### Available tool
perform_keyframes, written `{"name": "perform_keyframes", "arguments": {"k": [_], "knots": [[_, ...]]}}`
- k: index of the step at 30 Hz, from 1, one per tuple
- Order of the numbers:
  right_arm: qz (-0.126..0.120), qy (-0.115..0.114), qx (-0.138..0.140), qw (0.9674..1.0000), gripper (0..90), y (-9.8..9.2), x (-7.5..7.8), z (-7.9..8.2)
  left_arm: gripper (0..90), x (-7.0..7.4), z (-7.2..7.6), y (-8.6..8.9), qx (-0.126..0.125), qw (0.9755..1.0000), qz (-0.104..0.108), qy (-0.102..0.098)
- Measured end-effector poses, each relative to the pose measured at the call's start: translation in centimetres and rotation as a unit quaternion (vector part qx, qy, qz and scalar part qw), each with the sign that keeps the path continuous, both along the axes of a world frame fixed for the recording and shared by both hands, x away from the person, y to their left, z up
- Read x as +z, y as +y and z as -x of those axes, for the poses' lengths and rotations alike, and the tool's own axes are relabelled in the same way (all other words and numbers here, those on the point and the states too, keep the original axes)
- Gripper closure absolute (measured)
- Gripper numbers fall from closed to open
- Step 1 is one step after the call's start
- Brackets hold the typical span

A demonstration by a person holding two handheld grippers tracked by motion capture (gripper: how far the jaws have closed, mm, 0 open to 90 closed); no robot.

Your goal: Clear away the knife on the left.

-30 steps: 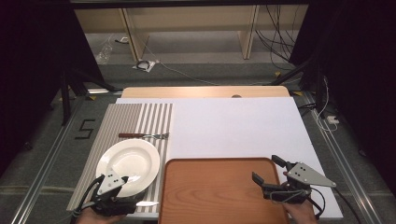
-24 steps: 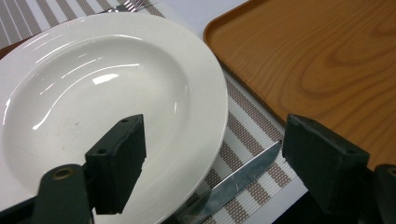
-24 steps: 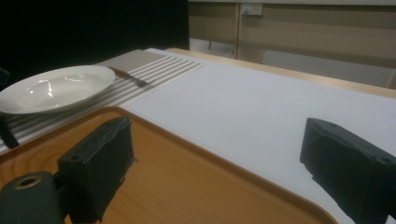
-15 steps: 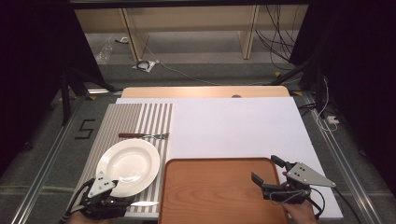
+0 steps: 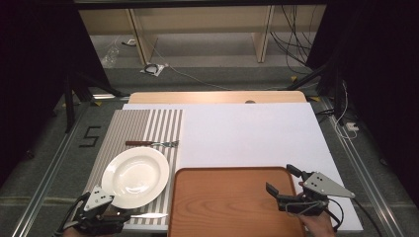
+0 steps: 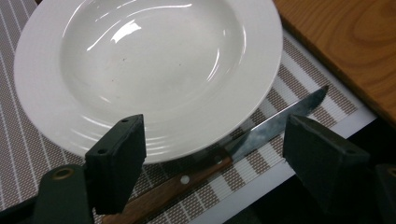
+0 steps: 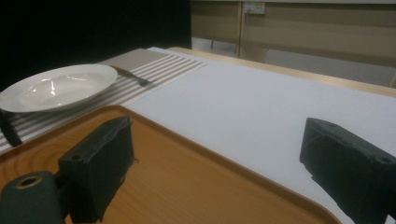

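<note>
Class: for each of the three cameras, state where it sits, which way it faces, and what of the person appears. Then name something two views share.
High view: above the near table edge, looking forward and down; both hands enter at the bottom, holding the left hand-held gripper and right hand-held gripper.
Left gripper view: rides the left gripper, facing down at the plate and knife.
Right gripper view: rides the right gripper, looking low across the tray.
Shared: both gripper views show the plate.

— What is found in the way at the left gripper (image 6: 212, 154)?
— The knife (image 6: 219, 156) is crowded by the plate (image 6: 144, 70) (rim overlapping it); beside the blade, striped mat (image 6: 299, 88) is left bare.
</note>
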State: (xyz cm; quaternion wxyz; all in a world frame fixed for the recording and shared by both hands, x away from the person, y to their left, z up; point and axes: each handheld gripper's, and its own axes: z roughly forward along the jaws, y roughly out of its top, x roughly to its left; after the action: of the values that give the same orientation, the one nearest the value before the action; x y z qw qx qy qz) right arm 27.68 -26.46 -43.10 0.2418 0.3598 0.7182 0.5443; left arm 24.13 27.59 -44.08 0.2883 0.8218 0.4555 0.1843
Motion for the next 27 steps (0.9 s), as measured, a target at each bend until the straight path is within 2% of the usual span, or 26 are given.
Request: {"name": "perform_keyframes", "arguments": {"k": [14,18,27], "knots": [[0.000,-0.001,0.003,1.0000,10.7,0.0,0.0,0.0,21.3,-1.2,0.1,1.3,0.021,0.9990,-0.015,0.035],[0.000,-0.002,0.004,1.0000,10.8,0.0,0.0,0.0,21.2,-1.4,-0.2,1.5,0.022,0.9987,-0.018,0.041],[0.000,-0.003,0.005,1.0000,10.8,0.0,0.0,0.0,20.8,-2.7,-1.4,2.1,0.019,0.9968,-0.034,0.071]]}}
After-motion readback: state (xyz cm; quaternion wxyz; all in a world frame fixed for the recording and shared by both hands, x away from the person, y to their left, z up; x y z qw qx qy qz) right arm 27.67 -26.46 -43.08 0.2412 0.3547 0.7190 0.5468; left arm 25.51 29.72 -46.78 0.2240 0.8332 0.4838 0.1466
